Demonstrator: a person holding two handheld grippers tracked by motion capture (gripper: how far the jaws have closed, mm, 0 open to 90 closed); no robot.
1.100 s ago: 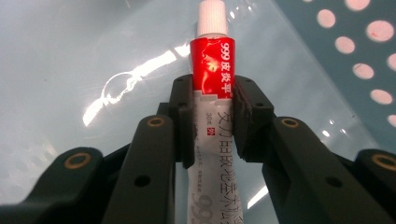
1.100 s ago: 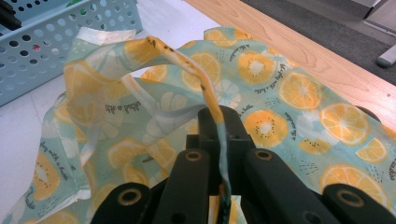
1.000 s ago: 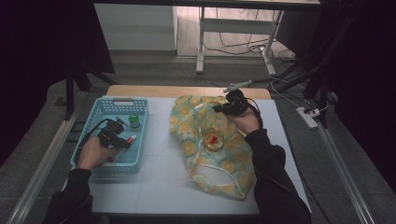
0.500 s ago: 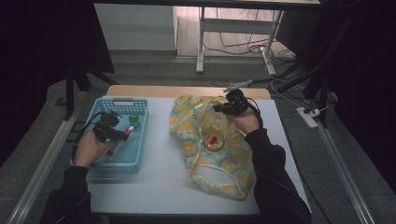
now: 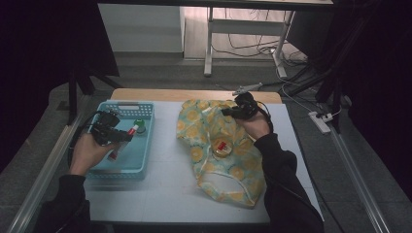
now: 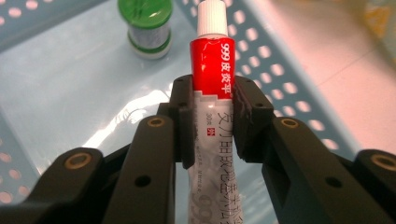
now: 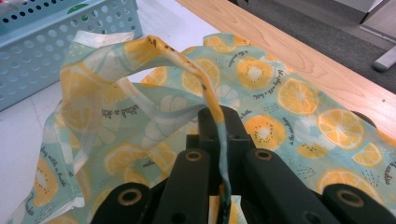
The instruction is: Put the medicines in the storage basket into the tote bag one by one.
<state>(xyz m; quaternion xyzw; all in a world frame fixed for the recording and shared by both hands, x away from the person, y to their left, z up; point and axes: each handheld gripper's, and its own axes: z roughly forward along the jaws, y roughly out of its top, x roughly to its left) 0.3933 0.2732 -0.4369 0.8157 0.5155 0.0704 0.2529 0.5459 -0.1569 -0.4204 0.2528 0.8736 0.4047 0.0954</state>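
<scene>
left gripper (image 6: 210, 116) clamped on ointment tube (image 6: 212, 70) at mid-body, above blue basket (image 5: 145, 160), cap pointing away. tube light, soft, squashes easily; grip looks firm, flat sides best. right gripper (image 7: 218, 123) pinched shut on rim of lemon-print bag (image 7: 289, 107) on table (image 5: 165, 194); fabric thin, limp, slippery.

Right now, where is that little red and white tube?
The red and white tube is clamped in the left claw, held above the blue basket at the table's left side in the high view, near the green-capped bottle.
</scene>
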